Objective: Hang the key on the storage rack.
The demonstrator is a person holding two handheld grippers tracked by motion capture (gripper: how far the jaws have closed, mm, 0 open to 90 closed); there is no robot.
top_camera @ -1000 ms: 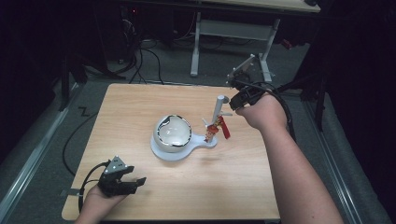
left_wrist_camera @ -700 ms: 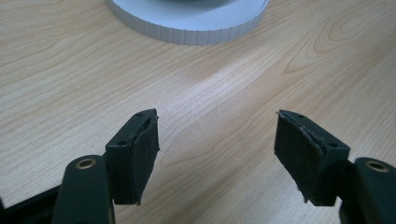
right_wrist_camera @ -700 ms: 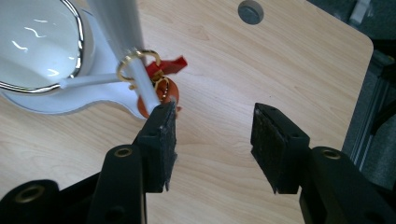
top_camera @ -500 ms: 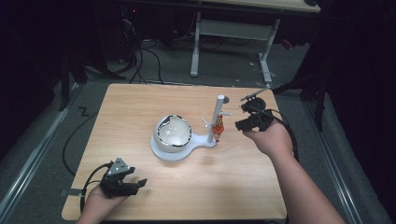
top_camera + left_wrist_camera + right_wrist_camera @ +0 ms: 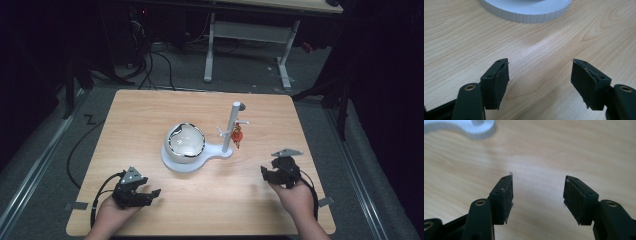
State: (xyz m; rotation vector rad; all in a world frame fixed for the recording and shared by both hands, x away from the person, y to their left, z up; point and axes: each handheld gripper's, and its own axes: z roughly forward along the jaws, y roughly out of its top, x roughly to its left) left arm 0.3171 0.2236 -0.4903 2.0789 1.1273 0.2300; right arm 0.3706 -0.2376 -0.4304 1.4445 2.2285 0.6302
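Observation:
A white stand (image 5: 200,159) sits mid-table with a glossy bowl (image 5: 185,141) on its round base and an upright post (image 5: 230,127) with short pegs. A small red ornament (image 5: 237,135) hangs from a peg on the post's right side. My left gripper (image 5: 150,193) rests near the front left edge, open and empty; its own view shows the jaws (image 5: 539,80) wide apart over bare wood, the stand's base rim (image 5: 529,13) ahead. My right gripper (image 5: 267,173) sits at the front right, open and empty (image 5: 537,195), with the stand's edge (image 5: 471,128) at top left.
The wooden table (image 5: 150,115) stands on a dark floor with cables (image 5: 155,60) behind it. A second desk's white legs (image 5: 250,45) rise at the back. Tape marks (image 5: 76,205) sit at the table's front corners.
My right gripper let go of the red ornament, which now hangs on the post, and drew back to the table's front right. The left gripper stayed put.

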